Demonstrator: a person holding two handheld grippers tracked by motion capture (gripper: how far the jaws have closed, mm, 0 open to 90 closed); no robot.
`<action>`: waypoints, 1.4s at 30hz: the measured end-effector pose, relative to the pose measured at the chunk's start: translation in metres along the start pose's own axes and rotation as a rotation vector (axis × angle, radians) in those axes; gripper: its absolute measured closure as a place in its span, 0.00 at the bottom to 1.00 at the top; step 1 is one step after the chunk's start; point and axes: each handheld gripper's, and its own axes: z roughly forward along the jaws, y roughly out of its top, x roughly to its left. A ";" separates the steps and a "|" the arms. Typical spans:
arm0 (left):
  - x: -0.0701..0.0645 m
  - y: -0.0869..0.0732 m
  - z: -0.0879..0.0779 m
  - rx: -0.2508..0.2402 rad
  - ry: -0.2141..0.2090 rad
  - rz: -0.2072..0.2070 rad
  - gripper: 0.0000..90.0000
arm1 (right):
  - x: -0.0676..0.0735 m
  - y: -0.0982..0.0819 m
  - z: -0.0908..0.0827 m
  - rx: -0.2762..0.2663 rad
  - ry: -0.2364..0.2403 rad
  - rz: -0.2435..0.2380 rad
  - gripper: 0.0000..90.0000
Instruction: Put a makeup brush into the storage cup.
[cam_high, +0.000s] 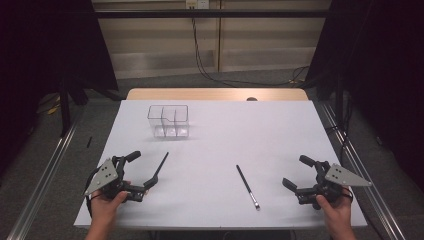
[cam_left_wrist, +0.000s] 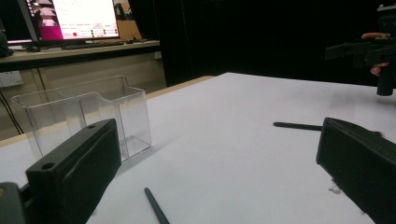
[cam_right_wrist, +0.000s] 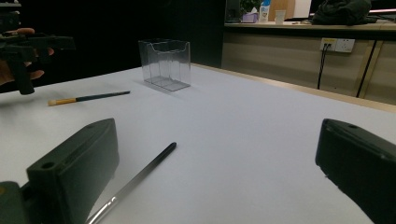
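You hold one gripper in each hand, low over the white table (cam_high: 220, 145). Your left gripper (cam_high: 141, 172) is near the front left corner, and its jaws stand wide apart with nothing between them. Right beside it lies a dark brush (cam_high: 161, 166), slanting up and away from you; its near end sits close to the lower jaw, and you cannot tell from above if they touch. In the left gripper view the thin dark end of that brush (cam_left_wrist: 156, 208) lies on the table between the two black jaws, but they are not pressing on it. Your right gripper (cam_high: 296, 173) is near the front right corner. Its jaws are wide apart too, and they hold nothing. A second brush (cam_high: 247, 186), dark with a shiny silver end, lies a little to the left of it, apart from the jaws. In the right gripper view this brush (cam_right_wrist: 135, 181) runs up from the bottom, just beside the left-hand jaw. A clear plastic box (cam_high: 169, 120) with small sections stands upright toward the far left part of the table, well apart from both brushes and both grippers. In the right gripper view the first brush (cam_right_wrist: 88, 98) shows a yellowish tip.
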 end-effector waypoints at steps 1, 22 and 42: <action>0.000 0.000 0.001 0.002 0.002 -0.001 0.00 | 0.000 0.000 0.000 0.000 -0.002 0.000 0.00; -0.004 0.011 0.017 0.020 -0.004 -0.008 0.00 | -0.001 0.003 -0.002 -0.017 -0.007 -0.005 0.00; 0.002 0.028 0.044 0.053 0.014 -0.027 0.00 | -0.002 0.003 -0.006 -0.024 -0.007 -0.011 0.00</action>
